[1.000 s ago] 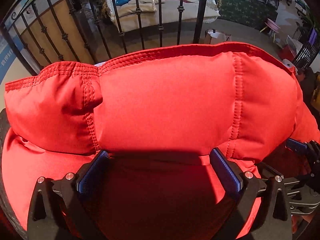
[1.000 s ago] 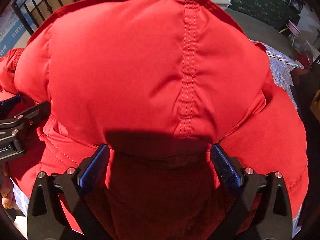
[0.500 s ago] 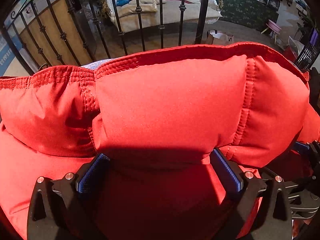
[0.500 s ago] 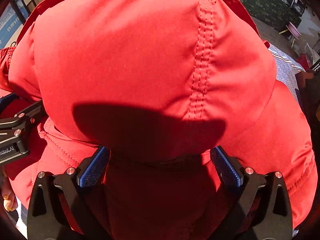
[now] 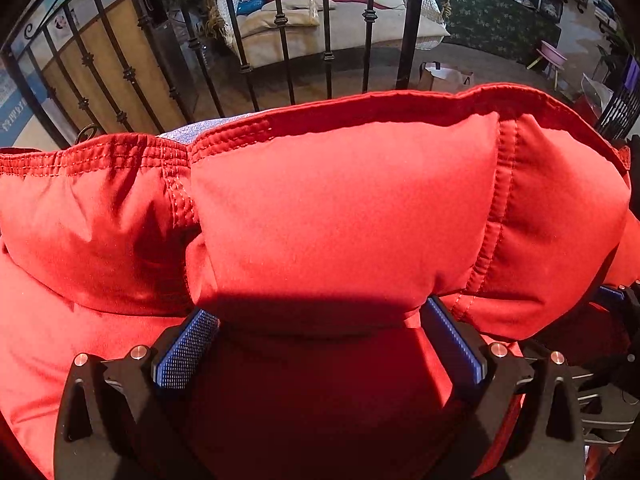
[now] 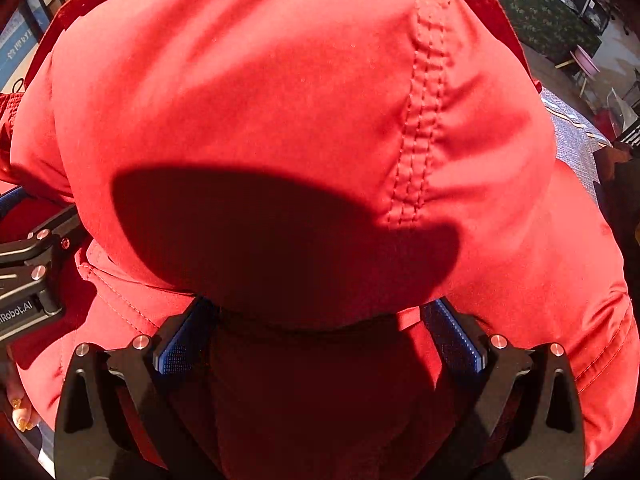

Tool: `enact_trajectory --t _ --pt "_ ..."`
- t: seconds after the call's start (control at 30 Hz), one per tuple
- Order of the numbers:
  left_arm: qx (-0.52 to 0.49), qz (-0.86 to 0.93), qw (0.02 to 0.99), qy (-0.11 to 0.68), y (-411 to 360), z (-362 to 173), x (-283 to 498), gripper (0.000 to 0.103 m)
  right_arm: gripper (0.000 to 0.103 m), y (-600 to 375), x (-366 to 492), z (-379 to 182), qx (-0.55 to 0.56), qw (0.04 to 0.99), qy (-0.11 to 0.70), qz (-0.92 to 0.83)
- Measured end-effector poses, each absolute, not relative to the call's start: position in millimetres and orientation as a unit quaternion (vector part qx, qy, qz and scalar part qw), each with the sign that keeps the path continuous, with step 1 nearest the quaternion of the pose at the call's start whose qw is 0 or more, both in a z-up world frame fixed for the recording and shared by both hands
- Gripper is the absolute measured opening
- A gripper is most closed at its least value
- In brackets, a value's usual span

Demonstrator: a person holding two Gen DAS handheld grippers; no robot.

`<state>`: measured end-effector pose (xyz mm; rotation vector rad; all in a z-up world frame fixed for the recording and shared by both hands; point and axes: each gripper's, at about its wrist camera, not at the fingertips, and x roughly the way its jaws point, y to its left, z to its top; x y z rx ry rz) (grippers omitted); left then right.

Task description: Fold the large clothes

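Observation:
A puffy red quilted jacket (image 5: 340, 208) fills both views, lying in a thick fold with stitched seams. In the left wrist view my left gripper (image 5: 320, 316) is open, its blue pads (image 5: 184, 352) wide apart and its fingertips tucked under the bulging fold. My right gripper (image 6: 320, 312) is open in the same way, with the jacket (image 6: 280, 100) heaped over its tips and casting a dark shadow. The left gripper's black body (image 6: 32, 264) shows at the left edge of the right wrist view. What lies beneath the fold is hidden.
A black iron railing (image 5: 280, 40) stands just beyond the jacket, with a cushioned bed (image 5: 340, 20) behind it. A blue-grey patterned cloth surface (image 6: 576, 136) shows under the jacket at the right. A person's fingers (image 6: 18, 420) are at the lower left.
The folded jacket has come closer and now bulges higher in both views. It covers nearly all of the right wrist view. Both grippers stay equally wide.

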<state>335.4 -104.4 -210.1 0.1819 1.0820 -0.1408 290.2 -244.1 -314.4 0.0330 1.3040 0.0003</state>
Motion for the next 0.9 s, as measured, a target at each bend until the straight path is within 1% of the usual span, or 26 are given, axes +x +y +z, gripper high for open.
enact_trajectory --t 0.1,0.23,0.3,0.43,0.53,0.6,0.7,0.77,0.83,0.9 --pt "0.091 -0.065 0.851 0.513 -106 -209 335 0.099 0.099 -240 290 -312 0.013 0.795 0.606 -0.003" --pt "0.101 -0.078 0.850 0.511 -104 -195 326 0.098 0.099 -239 283 -300 0.024 0.811 0.584 0.009" --pt "0.087 -0.091 0.851 0.510 -95 -176 316 0.097 0.098 -241 276 -287 0.032 0.816 0.577 0.018" --pt "0.081 -0.101 0.879 0.459 -67 -128 288 0.097 0.098 -257 255 -253 0.045 0.836 0.546 0.029" --pt "0.083 -0.093 0.887 0.445 -35 -112 279 0.097 0.098 -281 235 -221 0.059 0.861 0.505 0.015" --pt "0.084 -0.066 0.877 0.468 -10 -120 286 0.097 0.098 -295 232 -216 0.067 0.857 0.511 -0.002" --pt "0.068 -0.028 0.860 0.506 21 -148 303 0.098 0.098 -319 226 -235 0.076 0.844 0.531 -0.010" --pt "0.041 -0.043 0.849 0.526 31 -166 313 0.098 0.098 -318 224 -250 0.059 0.837 0.544 -0.011" --pt "0.024 -0.042 0.846 0.530 34 -176 319 0.099 0.099 -325 240 -268 0.037 0.833 0.553 -0.015" --pt "0.002 -0.040 0.837 0.546 38 -183 330 0.099 0.099 -334 231 -279 0.045 0.830 0.555 -0.022"
